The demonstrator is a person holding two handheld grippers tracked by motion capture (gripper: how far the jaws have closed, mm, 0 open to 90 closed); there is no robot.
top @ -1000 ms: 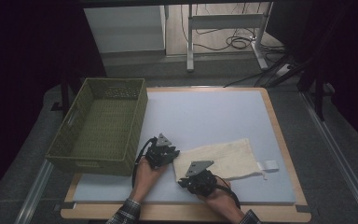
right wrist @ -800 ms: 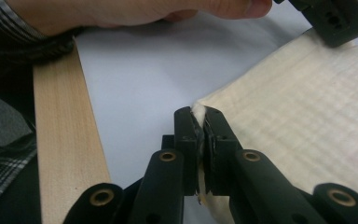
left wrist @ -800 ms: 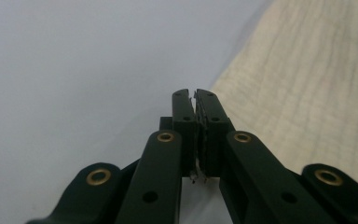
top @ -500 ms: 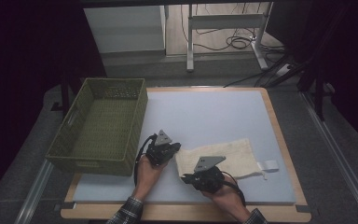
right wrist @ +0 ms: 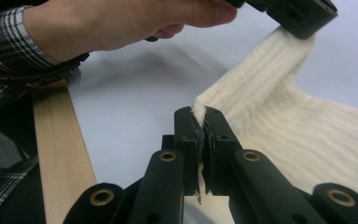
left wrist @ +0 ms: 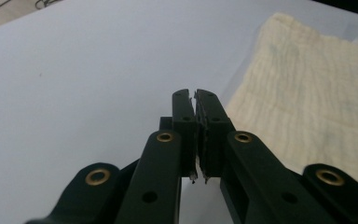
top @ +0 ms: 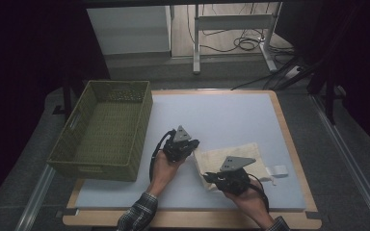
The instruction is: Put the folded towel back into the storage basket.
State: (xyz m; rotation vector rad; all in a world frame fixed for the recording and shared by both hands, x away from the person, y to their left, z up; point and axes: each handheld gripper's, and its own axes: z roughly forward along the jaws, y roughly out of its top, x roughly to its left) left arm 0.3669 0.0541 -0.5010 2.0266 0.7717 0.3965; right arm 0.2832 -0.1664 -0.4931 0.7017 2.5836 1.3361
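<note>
Both grippers, left gripper (top: 191, 144) and right gripper (right wrist: 199, 116), each pinch a corner of the cream cloth (top: 231, 159) near the desk's (top: 231, 115) front edge.

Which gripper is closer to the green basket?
The left. The left gripper sits just right of the green basket, pinching the cream cloth; the right gripper holds the cloth farther right, nearer the table's front edge.
</note>
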